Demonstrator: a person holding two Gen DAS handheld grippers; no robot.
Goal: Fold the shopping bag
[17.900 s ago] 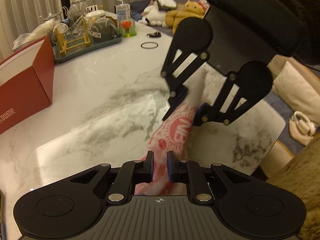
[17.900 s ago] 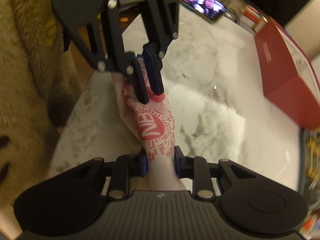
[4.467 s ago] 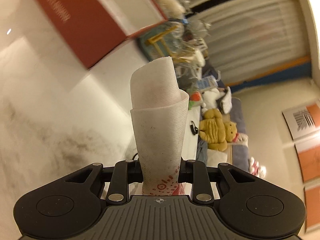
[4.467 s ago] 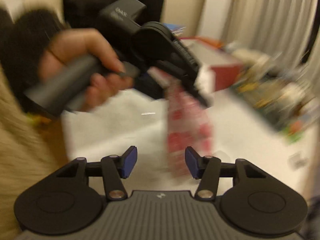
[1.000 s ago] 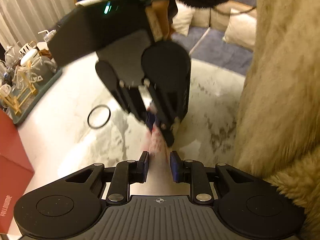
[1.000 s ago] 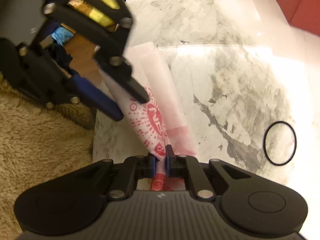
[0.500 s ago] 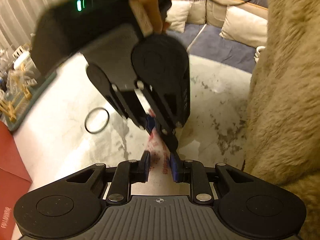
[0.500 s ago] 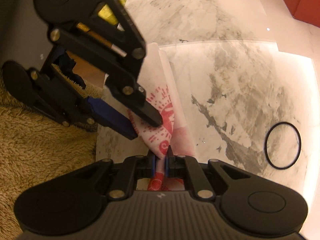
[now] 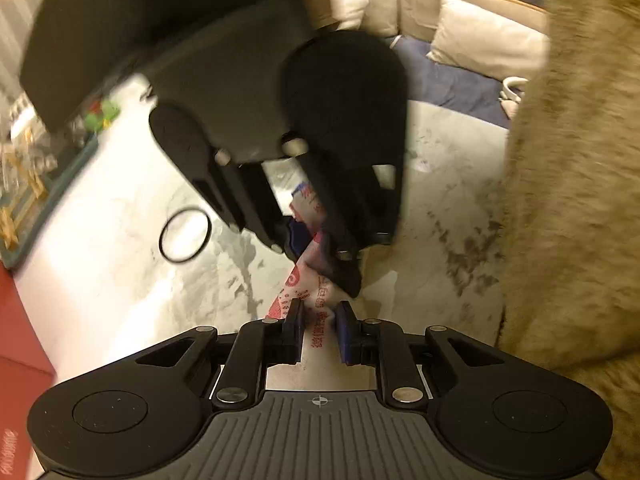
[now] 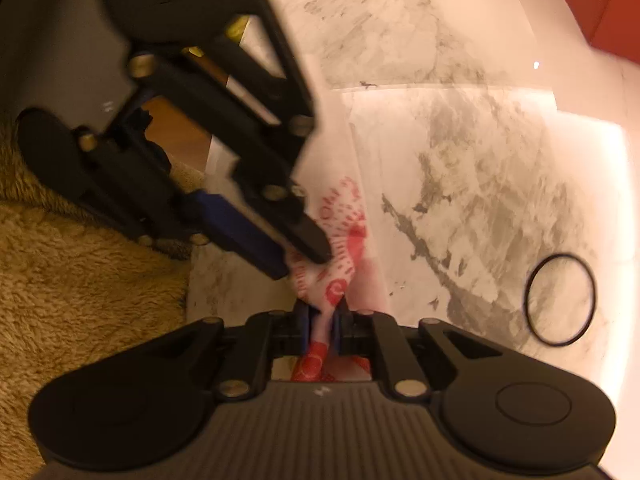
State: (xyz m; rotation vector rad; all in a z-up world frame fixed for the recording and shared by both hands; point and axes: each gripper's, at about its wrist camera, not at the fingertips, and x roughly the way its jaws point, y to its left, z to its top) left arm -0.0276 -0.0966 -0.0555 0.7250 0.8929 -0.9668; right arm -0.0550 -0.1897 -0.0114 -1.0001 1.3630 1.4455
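Warm yellow light glares off a white marble table [image 9: 100, 280] veined in grey. Behind it stands a sofa [image 9: 460, 76] with blue seat and cream cushions [image 9: 488, 40].

Black two-finger grippers, blue-padded jaws, silver screws, ribbed grey housings.

A home living room; a marble-patterned worktop [image 9: 120, 280] sits before a sofa with cream cushions [image 9: 480, 40]; a tray of glassware [image 9: 28, 184] at the edge.
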